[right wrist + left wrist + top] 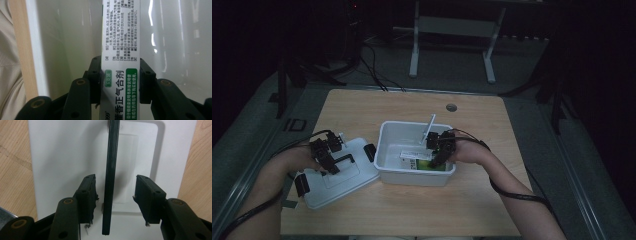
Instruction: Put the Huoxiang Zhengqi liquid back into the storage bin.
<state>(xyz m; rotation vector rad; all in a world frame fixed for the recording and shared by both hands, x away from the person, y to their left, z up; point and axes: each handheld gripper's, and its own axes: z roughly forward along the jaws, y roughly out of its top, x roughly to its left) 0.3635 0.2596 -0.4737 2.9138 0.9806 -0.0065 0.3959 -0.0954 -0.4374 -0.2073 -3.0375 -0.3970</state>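
Two hand-held grippers at a light wooden tabletop [422, 210]. The white rectangular plastic lid [343, 176], fitted with black latch clips, lies flat near the tabletop's front-left corner, set aside so that the white rectangular plastic bin [388, 150] at the centre stands open for access.

The left gripper [116, 195] hovers over the lid with jaws spread wide; the lid's slim black bar handle [111, 170] passes between the 2 pads, untouched, which suggests a grasp being lined up.

The right gripper [120, 77] reaches into the bin along its front wall, jaws closed narrow against both long faces of the white-and-green printed cardboard medicine box [120, 37]. The box extends forward from the jaws into the bin; in the dim high view it appears to rest on the bin floor [424, 164], probably not yet lifted.
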